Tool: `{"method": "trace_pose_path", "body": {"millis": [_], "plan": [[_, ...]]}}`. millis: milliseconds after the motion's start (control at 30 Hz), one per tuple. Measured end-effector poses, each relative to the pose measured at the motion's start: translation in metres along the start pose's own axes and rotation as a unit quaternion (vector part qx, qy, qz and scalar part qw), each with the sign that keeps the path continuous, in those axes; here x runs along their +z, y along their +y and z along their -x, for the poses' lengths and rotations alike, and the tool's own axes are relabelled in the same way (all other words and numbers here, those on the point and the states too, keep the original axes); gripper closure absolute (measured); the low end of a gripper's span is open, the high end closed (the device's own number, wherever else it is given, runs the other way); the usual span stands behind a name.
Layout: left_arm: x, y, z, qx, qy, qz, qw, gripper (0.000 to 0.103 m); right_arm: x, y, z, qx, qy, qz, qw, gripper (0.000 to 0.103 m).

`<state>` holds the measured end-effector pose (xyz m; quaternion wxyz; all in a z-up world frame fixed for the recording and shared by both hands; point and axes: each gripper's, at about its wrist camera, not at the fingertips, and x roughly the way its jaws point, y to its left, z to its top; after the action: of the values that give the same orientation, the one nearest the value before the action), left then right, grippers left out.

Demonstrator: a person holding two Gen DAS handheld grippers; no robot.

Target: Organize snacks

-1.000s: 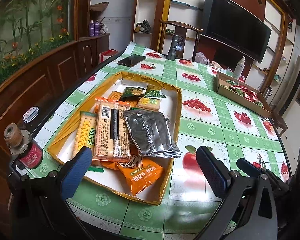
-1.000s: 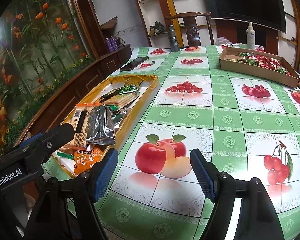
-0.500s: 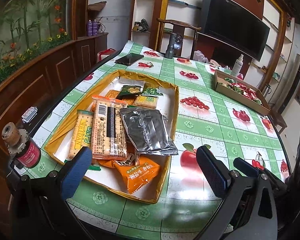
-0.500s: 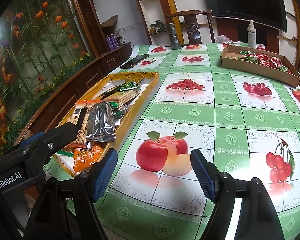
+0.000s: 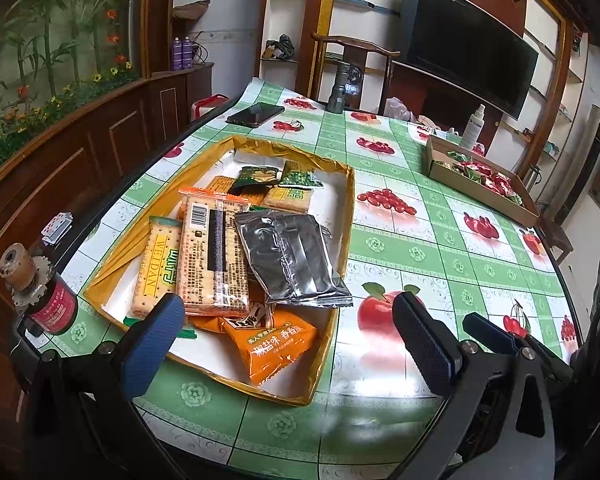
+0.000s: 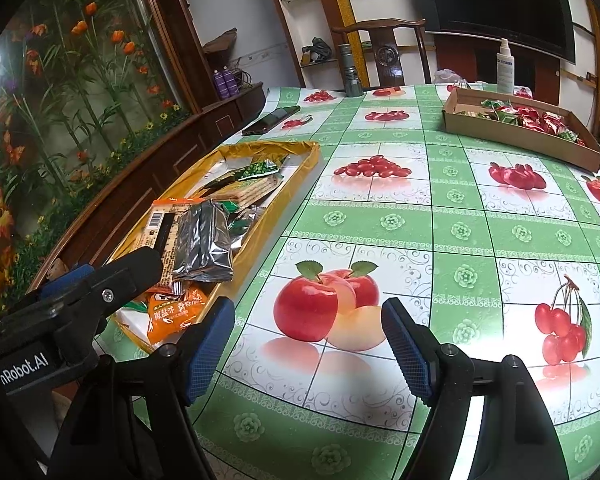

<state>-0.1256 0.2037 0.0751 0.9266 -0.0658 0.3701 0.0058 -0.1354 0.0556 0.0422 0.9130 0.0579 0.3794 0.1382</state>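
A gold-rimmed tray (image 5: 342,240) on the left of the table holds several snack packs: a silver foil pack (image 5: 292,258), a long cracker pack (image 5: 214,256), a yellow WEIDAN pack (image 5: 156,264), an orange pack (image 5: 278,346) and small green packs (image 5: 300,179). My left gripper (image 5: 286,344) is open and empty, hovering above the tray's near end. My right gripper (image 6: 308,346) is open and empty over the apple print, right of the tray (image 6: 260,232). The silver pack (image 6: 202,246) and orange pack (image 6: 174,314) show there too.
A cardboard box (image 5: 480,190) of red and green sweets sits at the far right, also in the right wrist view (image 6: 520,136). A phone (image 5: 255,114), a flashlight (image 5: 337,94) and a spray bottle (image 6: 505,66) stand at the far edge. A red-labelled bottle (image 5: 50,300) stands by the tray's left.
Both grippers have drawn back and risen slightly, so the tray and table look a little farther away. Both stay open and nothing on the table moved.
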Motion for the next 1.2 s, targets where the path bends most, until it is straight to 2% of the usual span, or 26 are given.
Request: {"method": "trace_pose_path", "body": {"millis": [833,1067,1200], "plan": [[-0.003,-0.002,-0.003,0.003,-0.001,-0.001,1.0,0.0,-0.001,0.001,-0.002,0.001,0.002,0.0,1.0,0.025],[-0.006,0.0,0.002,0.01,-0.015,-0.001,0.9998,0.0,-0.002,0.001,-0.001,0.001,0.001,0.001,1.0,0.025],[-0.005,0.0,0.012,0.021,-0.036,-0.006,0.9991,0.0,-0.003,0.003,0.002,0.001,-0.004,0.004,1.0,0.025]]}}
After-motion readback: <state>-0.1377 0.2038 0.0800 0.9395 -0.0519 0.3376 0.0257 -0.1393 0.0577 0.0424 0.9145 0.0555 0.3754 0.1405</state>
